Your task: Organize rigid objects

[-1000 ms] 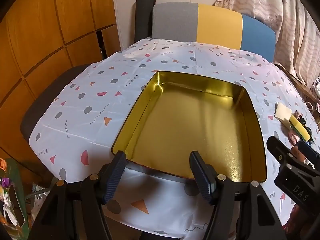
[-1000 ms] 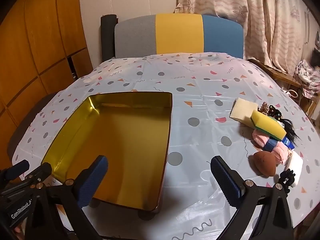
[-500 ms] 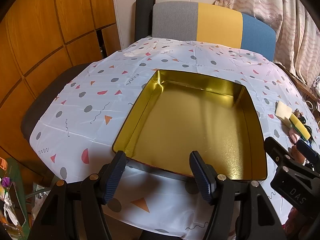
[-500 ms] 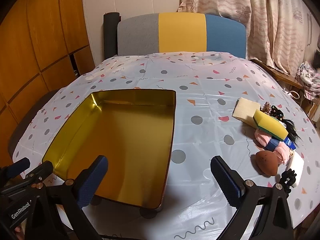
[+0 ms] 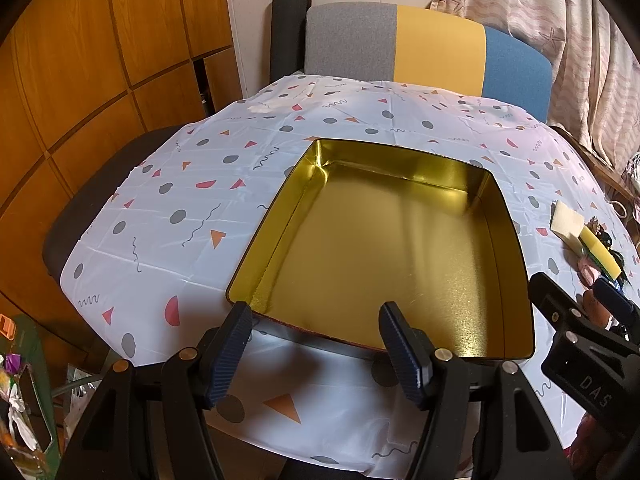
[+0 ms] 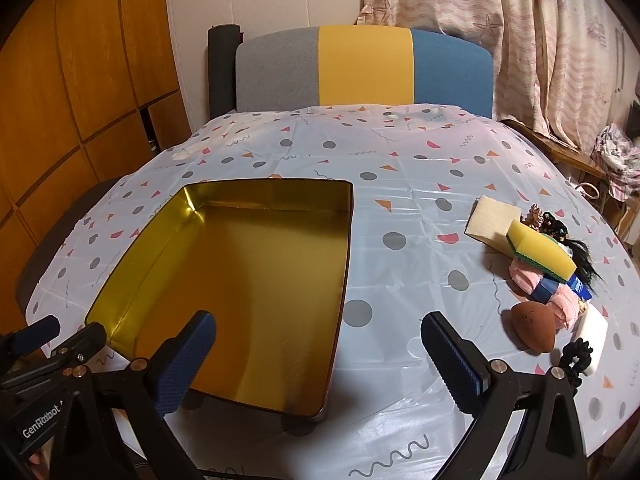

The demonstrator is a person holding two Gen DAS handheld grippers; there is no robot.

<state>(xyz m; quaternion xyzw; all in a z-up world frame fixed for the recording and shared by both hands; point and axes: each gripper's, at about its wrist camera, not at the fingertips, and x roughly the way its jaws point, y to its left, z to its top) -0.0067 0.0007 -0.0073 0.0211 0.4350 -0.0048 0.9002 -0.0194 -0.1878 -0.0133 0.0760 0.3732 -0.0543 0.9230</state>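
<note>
An empty gold tin tray (image 5: 400,166) lies on the patterned tablecloth, its near rim just ahead of my left gripper (image 5: 318,346), which is open and holds nothing. My right gripper (image 6: 320,360) stands wide open over the tray's (image 6: 272,197) near right corner, also with nothing in it. To the right is a pile: a cream sponge (image 6: 490,222), a yellow sponge with a green pad (image 6: 540,252), a brown egg-shaped sponge (image 6: 534,324), pink cloth (image 6: 524,276), a white block (image 6: 590,330) and a black scrunchie (image 6: 576,356). The right gripper (image 5: 580,344) shows in the left wrist view.
The round table (image 6: 400,168) is covered by a white cloth with dots and triangles. A grey, yellow and blue chair back (image 6: 364,66) stands at the far side. Wooden cupboards (image 5: 100,60) are on the left and curtains (image 6: 520,32) on the right. Hair ties (image 6: 554,230) lie behind the sponges.
</note>
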